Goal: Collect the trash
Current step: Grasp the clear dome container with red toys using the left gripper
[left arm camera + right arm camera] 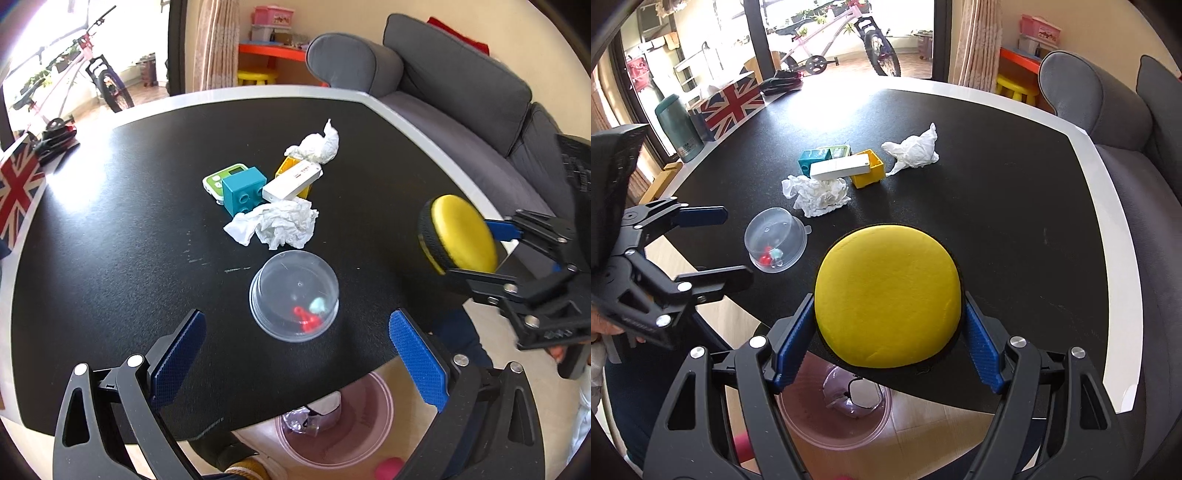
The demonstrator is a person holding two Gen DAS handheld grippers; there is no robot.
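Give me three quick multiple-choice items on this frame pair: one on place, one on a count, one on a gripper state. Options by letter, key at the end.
1. Where is the clear plastic container?
A. On the sofa
B. On the black table, near its front edge
C. Inside the pink bin

2. How many crumpled tissues lie on the table?
A. One
B. Two
C. Four

3. What is the right gripper doing?
A. Clamping the round yellow case
B. Hanging open with nothing in it
C. Gripping a tissue

Key: 1 B, it sits upside down on the table just ahead of the open left gripper. 2 B, one tissue by the teal block, another tissue beyond the yellow block. 3 A, both blue pads press the case's sides.
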